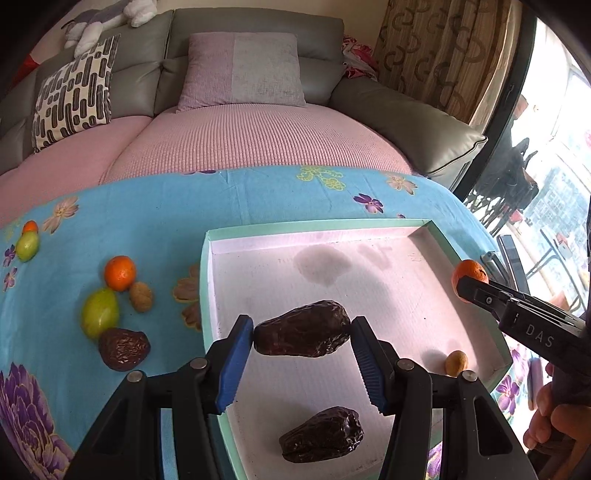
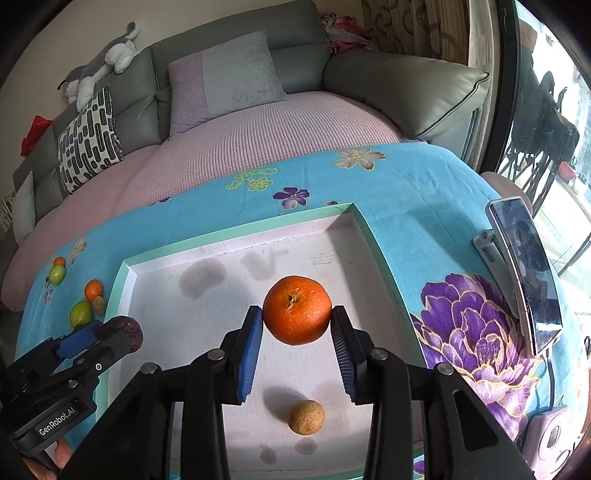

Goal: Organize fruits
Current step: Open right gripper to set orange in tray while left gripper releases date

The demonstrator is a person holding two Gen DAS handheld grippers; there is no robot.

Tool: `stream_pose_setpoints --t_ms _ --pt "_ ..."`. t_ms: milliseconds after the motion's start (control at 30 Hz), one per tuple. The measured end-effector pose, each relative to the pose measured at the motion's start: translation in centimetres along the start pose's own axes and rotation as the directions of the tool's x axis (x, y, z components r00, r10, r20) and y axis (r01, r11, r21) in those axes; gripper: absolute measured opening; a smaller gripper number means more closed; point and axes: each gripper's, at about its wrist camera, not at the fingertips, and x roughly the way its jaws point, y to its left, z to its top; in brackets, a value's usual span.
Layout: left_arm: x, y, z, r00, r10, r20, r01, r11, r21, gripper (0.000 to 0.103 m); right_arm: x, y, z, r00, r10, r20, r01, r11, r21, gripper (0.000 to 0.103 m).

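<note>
Between your left gripper [image 1: 302,349] jaws hangs a date [image 1: 302,334], your right gripper [image 2: 297,334] jaws clamp a tangerine [image 2: 297,309]; both poised above the tray [image 2: 236,230] for sorting.

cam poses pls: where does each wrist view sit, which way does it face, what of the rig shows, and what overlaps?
Left wrist: sits behind the left gripper, faces forward-down over the tray toward the sofa; shows its own fingers shut on a date, plus the right gripper and a hand.
Right wrist: sits behind the right gripper, same heading, further right; shows its fingers shut on an orange, with the left gripper at lower left.
Shared: tray, sofa, held orange, loose fruit on the blue cloth.
</note>
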Motion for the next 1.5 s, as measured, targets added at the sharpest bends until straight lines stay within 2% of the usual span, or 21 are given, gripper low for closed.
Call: stream_pose_setpoints --t_ms 133,267,933,1300,1400,1500 --pt "1.4 0.1 -0.8 0.998 0.014 -0.054 -0.014 1.0 0.003 0.058 2.2 0.1 -0.7 0.996 -0.012 -0.086 0.012 1.0 -0.005 0.04" --pt "1.8 0.0 -1.2 0.997 0.019 -0.078 -0.018 1.0 0.008 0.058 3.0 0.3 -1.3 0.993 -0.022 -0.118 0.02 1.0 -0.019 0.04" --pt "2.1 -0.3 -1.6 0.992 0.03 -0.119 -0.028 0.999 0.023 0.058 3.4 0.3 -1.5 0.989 -0.043 -0.145 0.039 0.999 -0.032 0.04" --pt "1.0 0.2 -1.2 0.992 0.036 -0.118 -0.035 0.999 0.006 0.062 3.3 0.5 -1.5 0.988 -0.053 -0.143 0.046 0.998 -0.048 0.04" --pt "0.3 0.5 -0.8 0.994 0.045 -0.101 -0.046 0.999 -0.003 0.068 3.4 0.6 -1.5 0.988 -0.052 -0.144 0.045 0.998 -0.053 0.042" --pt "-0.4 1.2 -0.5 0.994 0.073 -0.085 -0.075 0.997 -0.02 0.069 3.1 0.7 -1.4 0.99 -0.046 -0.136 0.039 0.998 -0.056 0.048"
